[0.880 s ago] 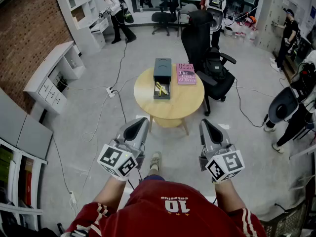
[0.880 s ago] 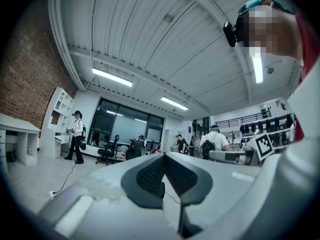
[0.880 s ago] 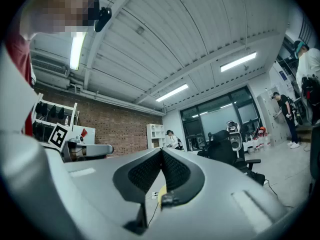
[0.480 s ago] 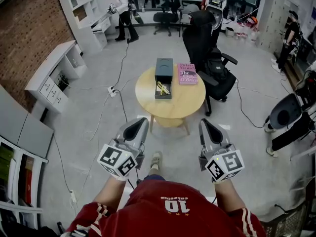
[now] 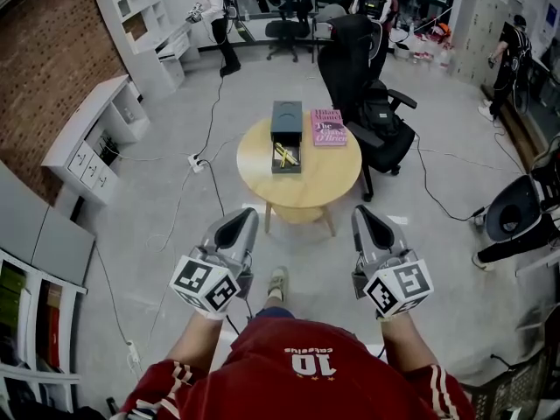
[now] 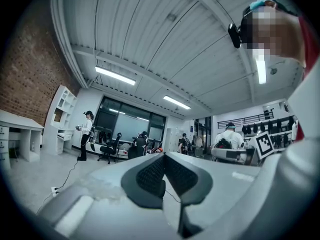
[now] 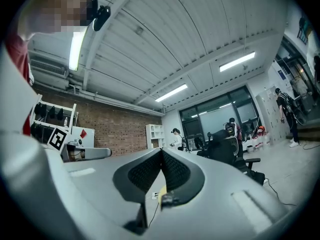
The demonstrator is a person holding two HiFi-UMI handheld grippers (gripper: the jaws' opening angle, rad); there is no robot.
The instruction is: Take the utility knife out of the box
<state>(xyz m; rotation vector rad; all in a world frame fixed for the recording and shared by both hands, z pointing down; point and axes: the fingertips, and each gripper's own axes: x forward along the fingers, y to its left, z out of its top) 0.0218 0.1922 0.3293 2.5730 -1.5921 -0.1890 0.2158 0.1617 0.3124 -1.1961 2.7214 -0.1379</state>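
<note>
A: So, where's the utility knife (image 5: 284,156)?
B: It's yellow. It lies in the open part of the dark box (image 5: 287,116). The box sits on the round table (image 5: 324,186), at the table's far-left part.
A: Anything else on the table?
B: Yep, a pink book (image 5: 329,128). It lies flat on the table's far side, just beside the box. A black chair (image 5: 372,112) stands right by the table's far-right edge.
A: OK. And the tongs?
B: On the left gripper (image 5: 246,214) the jaws are pressed together w/ nothing btw them. The right gripper (image 5: 362,211) is the same: jaws together, empty.
A: Are they near the table?
B: No. Both hang on the table's near side, well apart from it, over the grey floor (image 5: 175,234). One lines up w/ the table's left edge & the other w/ its right edge.
A: Do they touch the knife or the box?
B: No. The knife just lies in the box.
A: Which way do the tongs point?
B: Toward the table, abt level. A shoe (image 5: 276,280) shows btw the two, also on the table's near side.
A: Any people?
B: A person (image 5: 213,7) stands far past the table, by white shelves (image 5: 140,16).
</note>
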